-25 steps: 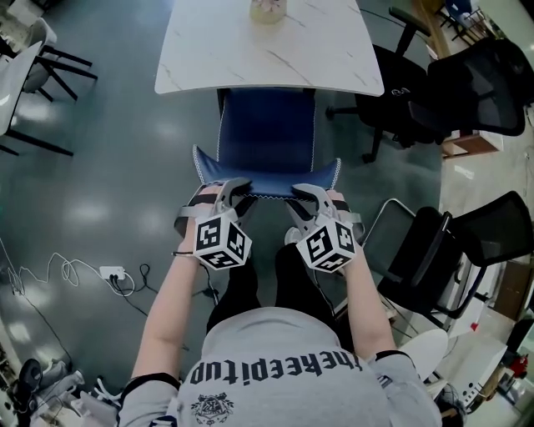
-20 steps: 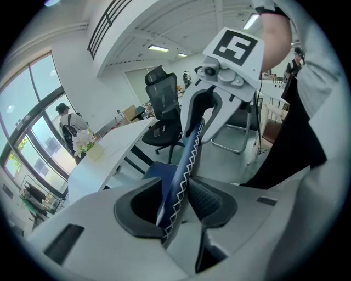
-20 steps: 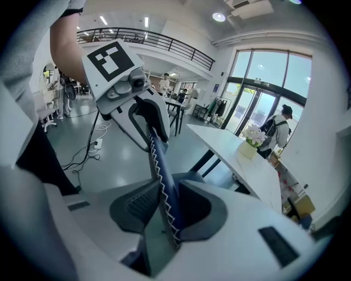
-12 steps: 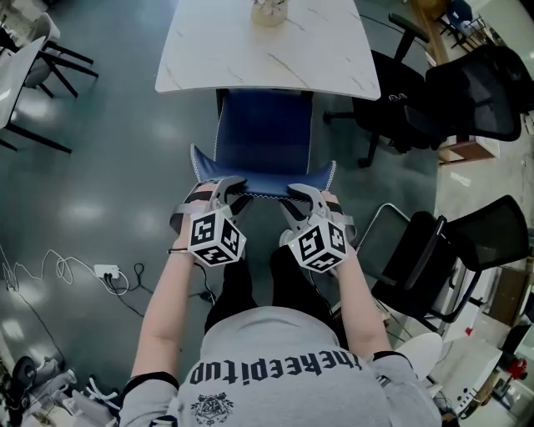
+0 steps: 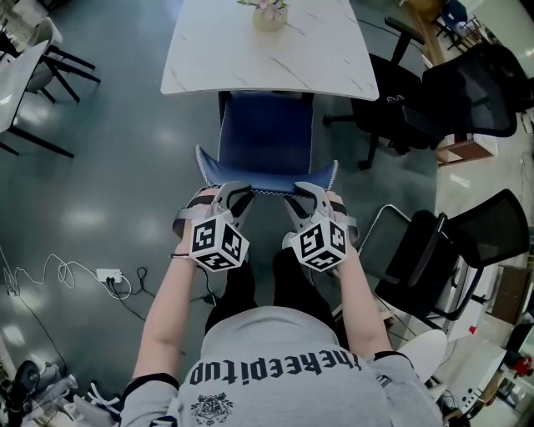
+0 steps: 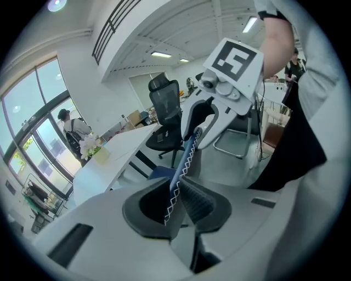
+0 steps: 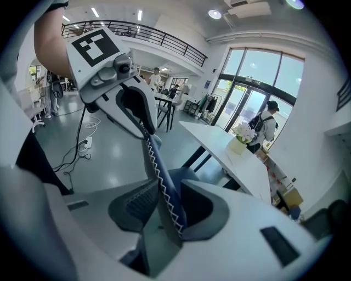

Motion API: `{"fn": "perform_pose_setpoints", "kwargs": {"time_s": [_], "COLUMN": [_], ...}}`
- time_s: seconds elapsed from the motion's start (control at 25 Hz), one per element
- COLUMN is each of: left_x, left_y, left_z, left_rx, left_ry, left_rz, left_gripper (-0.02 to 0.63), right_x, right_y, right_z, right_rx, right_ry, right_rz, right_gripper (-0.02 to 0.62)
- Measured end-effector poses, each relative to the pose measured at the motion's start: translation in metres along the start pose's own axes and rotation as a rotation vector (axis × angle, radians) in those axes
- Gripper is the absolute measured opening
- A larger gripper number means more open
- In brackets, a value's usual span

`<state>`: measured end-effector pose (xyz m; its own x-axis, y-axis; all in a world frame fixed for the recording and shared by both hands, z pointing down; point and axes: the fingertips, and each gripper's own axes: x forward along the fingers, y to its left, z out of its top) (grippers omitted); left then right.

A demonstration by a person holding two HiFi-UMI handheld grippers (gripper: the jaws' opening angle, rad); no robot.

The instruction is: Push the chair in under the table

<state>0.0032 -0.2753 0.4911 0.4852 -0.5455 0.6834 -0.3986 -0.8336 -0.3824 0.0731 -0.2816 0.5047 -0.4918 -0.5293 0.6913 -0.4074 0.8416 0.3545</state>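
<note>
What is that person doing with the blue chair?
A person holds a gripper in each hand at the top edge of the blue chair, on its backrest. The left gripper has just been closing and pinches the stitched edge. The right gripper has just been opening; its jaws stand apart with the edge between them. The seat is partly under the white marble table, so the push isn't finished.

Chair [image 5: 267, 138] seat's far end vanishes beneath the marble surface [image 5: 267, 58], its legs unseen. At top centre of the head view, the flower pot [image 5: 269, 15] and the surface's far side are cropped. At upper left, a second white surface [image 5: 15, 79] runs off frame.
</note>
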Motion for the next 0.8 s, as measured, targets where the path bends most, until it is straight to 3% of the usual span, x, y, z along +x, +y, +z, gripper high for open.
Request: {"fn": "perform_pose_setpoints", "kwargs": {"time_s": [0.08,0.16,0.24,0.36,0.8], "left_x": [-0.008,-0.015,-0.019,-0.025,-0.051], "left_y": [0.003,0.003,0.003,0.002,0.0], "left_z": [0.001,0.002,0.006,0.015,0.041], "left_rx": [-0.029,-0.053,-0.071,-0.092,-0.148], "left_ry": [-0.025,-0.047,-0.073,-0.115,-0.261], "left_rz": [0.019,0.024,0.021,0.011,-0.014], "left_gripper": [0.04,0.029,0.023,0.017,0.015], "right_x": [-0.007,-0.016,-0.022,-0.029,-0.059], "right_y": [0.001,0.002,0.003,0.004,0.009], "right_z": [0.005,0.012,0.019,0.027,0.062], "right_rx": [0.018,0.072,0.144,0.222,0.361], "right_ry": [-0.021,-0.062,-0.097,-0.127,-0.24], "right_rz": [-0.024,-0.042,-0.036,-0.031,-0.122], "right_gripper": [0.113,0.039,0.012,0.011,0.011]}}
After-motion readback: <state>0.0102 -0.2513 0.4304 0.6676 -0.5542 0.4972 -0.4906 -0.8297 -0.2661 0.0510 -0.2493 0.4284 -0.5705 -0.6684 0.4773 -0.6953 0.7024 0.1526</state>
